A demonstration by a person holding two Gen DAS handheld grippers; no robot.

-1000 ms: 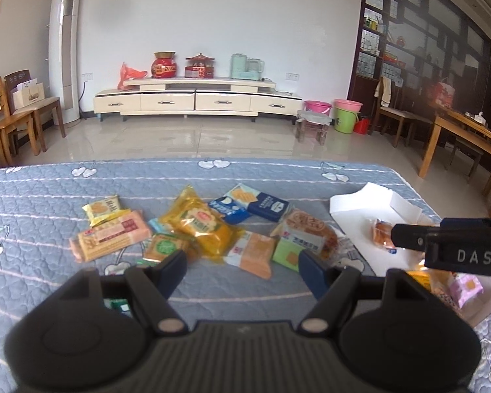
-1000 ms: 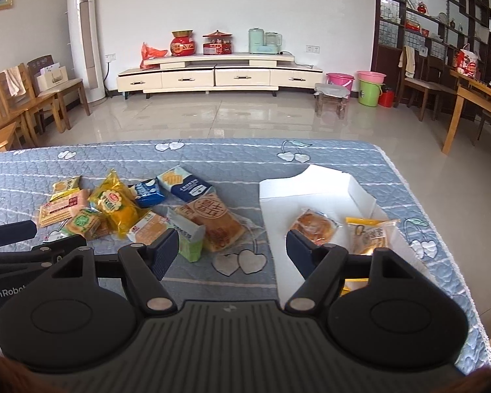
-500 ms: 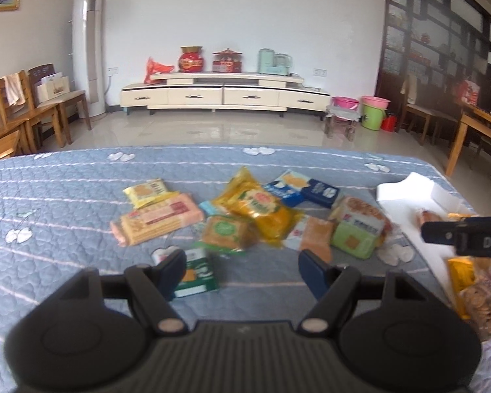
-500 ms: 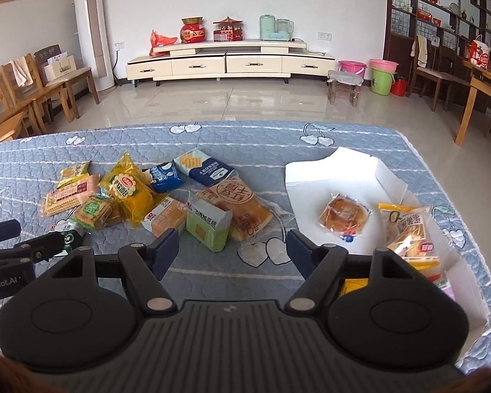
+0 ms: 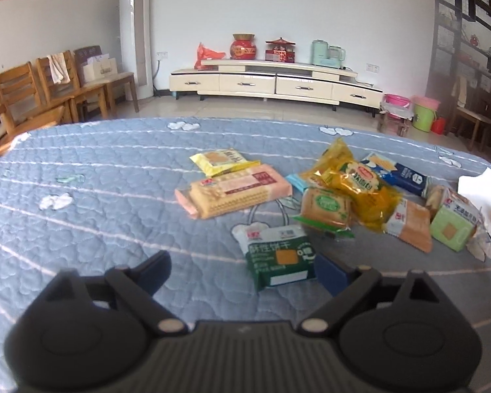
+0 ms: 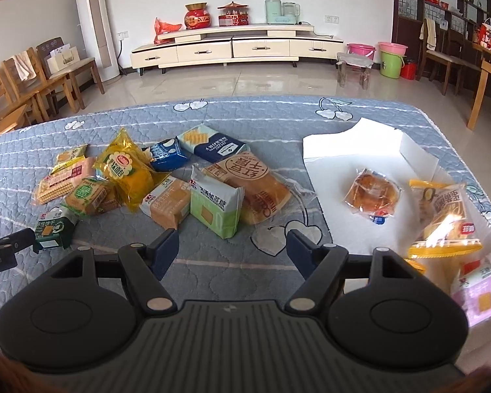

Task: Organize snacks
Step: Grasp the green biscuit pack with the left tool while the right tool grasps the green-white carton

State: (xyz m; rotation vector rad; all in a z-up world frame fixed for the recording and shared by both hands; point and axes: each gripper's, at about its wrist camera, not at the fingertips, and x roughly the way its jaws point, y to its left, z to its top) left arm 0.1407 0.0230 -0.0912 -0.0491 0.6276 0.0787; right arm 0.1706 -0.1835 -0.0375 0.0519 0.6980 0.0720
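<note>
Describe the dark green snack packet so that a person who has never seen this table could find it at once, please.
Look at the blue quilted table cover and find the heap of snack packets left of the white paper box. The dark green packet lies flat at the heap's near left edge, a little apart from the rest. It alone is dark green, with a white top end and an orange square on its front.

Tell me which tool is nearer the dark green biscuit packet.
Left. The left tool, jaws just opened wide, has the dark green biscuit packet right ahead, beside its right finger. The right tool, open, sits well to the packet's right, facing the light green pack.
</note>
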